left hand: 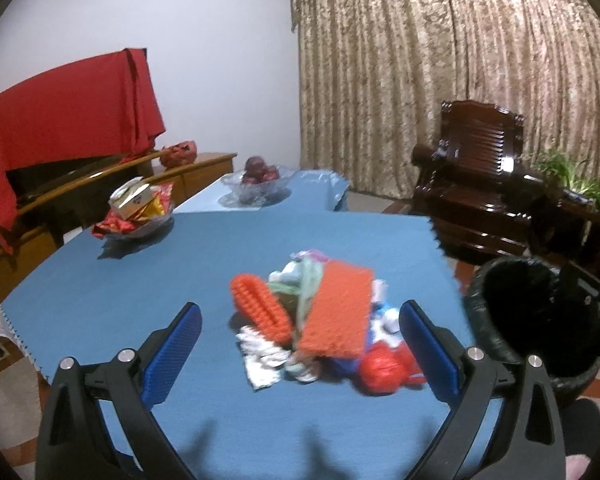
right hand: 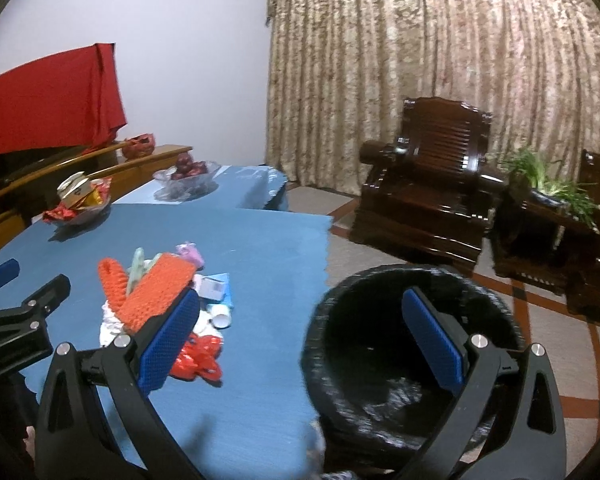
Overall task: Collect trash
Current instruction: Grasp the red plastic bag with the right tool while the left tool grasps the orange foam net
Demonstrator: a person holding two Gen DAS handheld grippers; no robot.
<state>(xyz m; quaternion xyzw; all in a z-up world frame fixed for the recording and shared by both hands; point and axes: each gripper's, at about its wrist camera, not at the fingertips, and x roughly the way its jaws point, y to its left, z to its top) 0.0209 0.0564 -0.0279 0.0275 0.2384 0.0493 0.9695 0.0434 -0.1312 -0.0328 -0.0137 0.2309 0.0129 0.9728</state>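
Note:
A pile of trash lies on the blue table (left hand: 120,288): orange foam netting (left hand: 336,312), a red crumpled wrapper (left hand: 382,370), white crumpled paper (left hand: 260,354) and small boxes. My left gripper (left hand: 300,344) is open and empty, its jaws on either side of the pile, just short of it. In the right wrist view the pile's orange netting (right hand: 152,296) and red wrapper (right hand: 198,358) sit at the left. My right gripper (right hand: 300,340) is open and empty, above the table's right edge and the black-lined trash bin (right hand: 380,360). The bin also shows in the left wrist view (left hand: 512,304).
A glass bowl of snack packets (left hand: 136,212) and a glass fruit bowl (left hand: 256,184) stand at the table's far side. A dark wooden armchair (right hand: 432,196) and a potted plant (right hand: 548,184) stand beyond the bin. A red cloth (left hand: 64,108) covers furniture at the left.

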